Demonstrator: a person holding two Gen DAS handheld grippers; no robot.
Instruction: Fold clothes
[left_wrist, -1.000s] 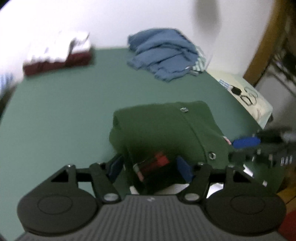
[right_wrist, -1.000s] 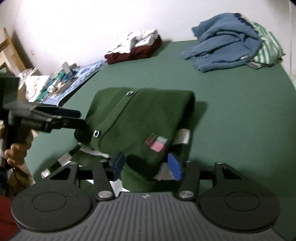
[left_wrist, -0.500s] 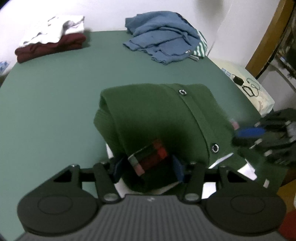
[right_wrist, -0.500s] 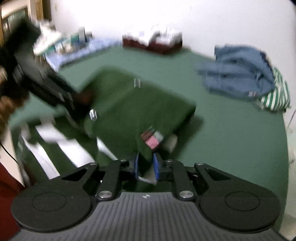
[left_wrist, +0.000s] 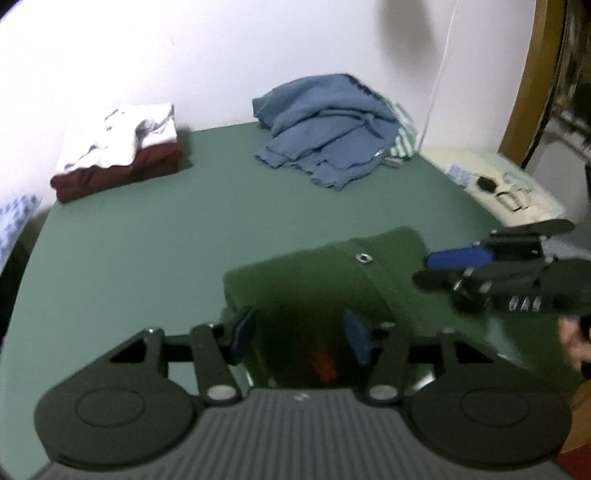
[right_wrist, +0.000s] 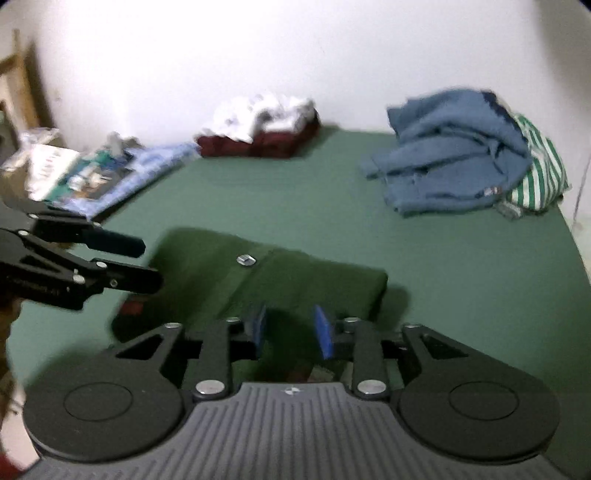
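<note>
both grippers, left (left_wrist: 301, 334) and right (right_wrist: 290, 330), stood with fingers spread apart over the folded green garment (left_wrist: 325, 280) at lower centre, gripping nothing.

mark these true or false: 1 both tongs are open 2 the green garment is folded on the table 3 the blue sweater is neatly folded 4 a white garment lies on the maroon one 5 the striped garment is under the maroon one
1. True: the left tongs and right tongs both stand open, with the green garment between their pads.
2. True: it lies folded on the table.
3. False: the blue sweater is a crumpled heap.
4. True: the white garment sits on the maroon garment.
5. False: the striped garment lies beside and partly under the blue sweater.
</note>
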